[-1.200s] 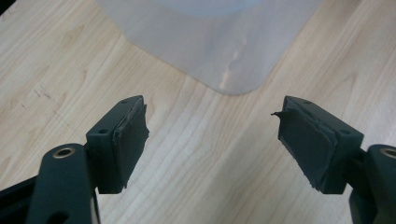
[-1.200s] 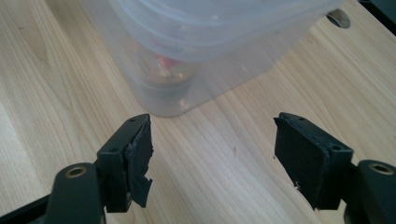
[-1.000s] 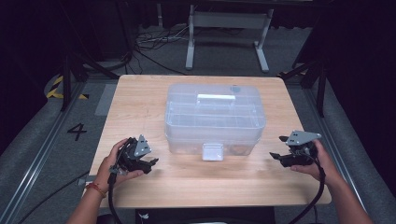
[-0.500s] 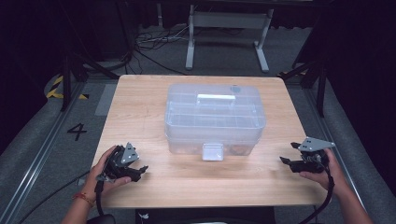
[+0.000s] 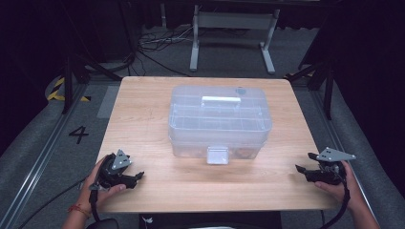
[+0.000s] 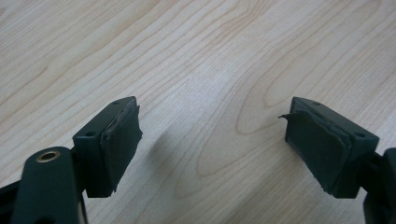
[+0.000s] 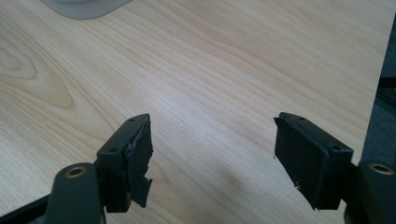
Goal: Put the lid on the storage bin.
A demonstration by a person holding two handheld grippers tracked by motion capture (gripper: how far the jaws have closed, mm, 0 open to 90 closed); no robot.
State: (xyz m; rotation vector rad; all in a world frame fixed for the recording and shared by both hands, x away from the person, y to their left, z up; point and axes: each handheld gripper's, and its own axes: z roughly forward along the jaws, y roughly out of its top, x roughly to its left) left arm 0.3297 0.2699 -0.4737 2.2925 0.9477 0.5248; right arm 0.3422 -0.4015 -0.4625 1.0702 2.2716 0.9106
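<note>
Clear plastic storage box (image 5: 218, 121) sits on the table (image 5: 143, 102), roughly centred left to right, closer to the far edge than the near one. Lid is on, white handle (image 5: 220, 99) on top, latch (image 5: 217, 155) on the side facing the near edge. Nothing touches it.

Left hand-held gripper (image 5: 137, 177) is near the table's near-left corner, held in the person's left hand (image 5: 102, 183), jaws pointing toward the table's middle. Jaws stand wide apart, nothing between them. The left gripper view shows bare wood grain between the worn black pads (image 6: 122, 140).

Right hand-held gripper (image 5: 303, 163) is at the right edge near the near-right corner, held in the right hand (image 5: 336, 183), grey three-cornered plate (image 5: 335, 154) on top. Jaws also wide apart and empty. In the right gripper view the pads (image 7: 139, 154) frame bare table, with the table's edge showing at the picture's right and a corner of the box's base at the top.

Both grippers are well apart from the box, one to either side of it.
</note>
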